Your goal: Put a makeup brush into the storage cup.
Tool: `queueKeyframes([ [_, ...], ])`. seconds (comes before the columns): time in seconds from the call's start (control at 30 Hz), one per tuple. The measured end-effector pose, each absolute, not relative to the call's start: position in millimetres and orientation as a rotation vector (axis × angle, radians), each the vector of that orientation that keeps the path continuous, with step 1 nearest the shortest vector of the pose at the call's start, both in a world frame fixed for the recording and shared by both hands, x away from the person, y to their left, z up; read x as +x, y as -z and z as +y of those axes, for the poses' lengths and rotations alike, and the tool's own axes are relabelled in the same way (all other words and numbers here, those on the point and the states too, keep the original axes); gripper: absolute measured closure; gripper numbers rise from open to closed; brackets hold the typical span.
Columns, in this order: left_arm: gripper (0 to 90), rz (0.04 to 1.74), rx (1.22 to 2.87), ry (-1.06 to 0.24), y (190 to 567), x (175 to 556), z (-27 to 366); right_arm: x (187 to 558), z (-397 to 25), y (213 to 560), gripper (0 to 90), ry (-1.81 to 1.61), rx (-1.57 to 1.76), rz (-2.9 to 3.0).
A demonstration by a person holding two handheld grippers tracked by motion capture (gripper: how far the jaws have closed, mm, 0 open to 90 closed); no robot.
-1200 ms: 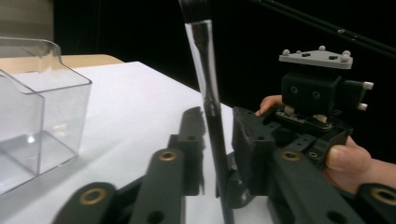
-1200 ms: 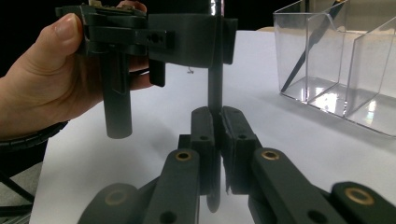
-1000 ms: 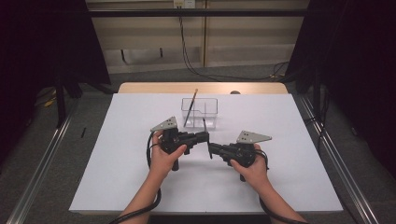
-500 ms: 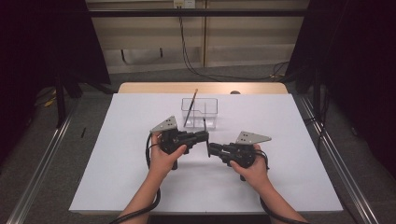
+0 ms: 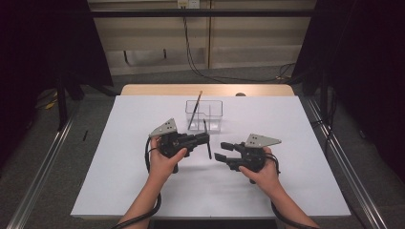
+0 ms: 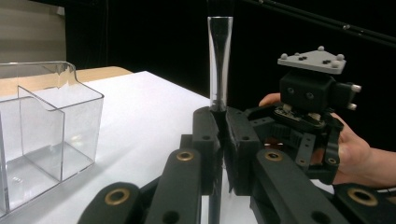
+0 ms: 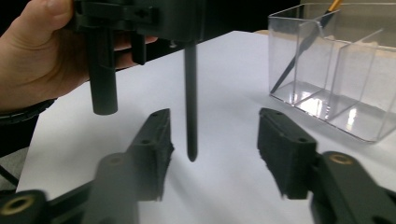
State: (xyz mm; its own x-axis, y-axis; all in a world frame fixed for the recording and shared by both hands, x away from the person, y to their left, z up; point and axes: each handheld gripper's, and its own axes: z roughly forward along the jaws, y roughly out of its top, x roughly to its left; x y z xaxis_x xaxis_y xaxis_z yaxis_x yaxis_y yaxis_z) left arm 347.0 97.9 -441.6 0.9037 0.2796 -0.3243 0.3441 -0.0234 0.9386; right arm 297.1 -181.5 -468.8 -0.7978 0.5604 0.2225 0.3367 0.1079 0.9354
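Right tool (image 5: 218, 150) nearer — upright pen (image 5: 207, 139) between its open jaws

Each hand-held gripper, the left (image 5: 206, 139) and the right (image 5: 220, 150), was a matte black body carrying a grey three-cornered plate dotted with small pale studs. Brass-ringed pivots were set into the black jaw links, and the pads (image 7: 285, 154) were blocky and dull. A black cable trailed from each. The forearms were bare, without sleeves.
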Motion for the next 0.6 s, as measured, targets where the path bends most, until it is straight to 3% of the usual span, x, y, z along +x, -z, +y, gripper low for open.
queueKeyframes([
  [0.27,83.7,0.497,1.617,0.037,439,347,104,296,-192,466,21.9,-1.727,0.881,2.195],
  [0.6,83.7,0.491,1.622,0.024,441,346,107,293,-203,465,9.6,-1.688,0.871,2.214],
])
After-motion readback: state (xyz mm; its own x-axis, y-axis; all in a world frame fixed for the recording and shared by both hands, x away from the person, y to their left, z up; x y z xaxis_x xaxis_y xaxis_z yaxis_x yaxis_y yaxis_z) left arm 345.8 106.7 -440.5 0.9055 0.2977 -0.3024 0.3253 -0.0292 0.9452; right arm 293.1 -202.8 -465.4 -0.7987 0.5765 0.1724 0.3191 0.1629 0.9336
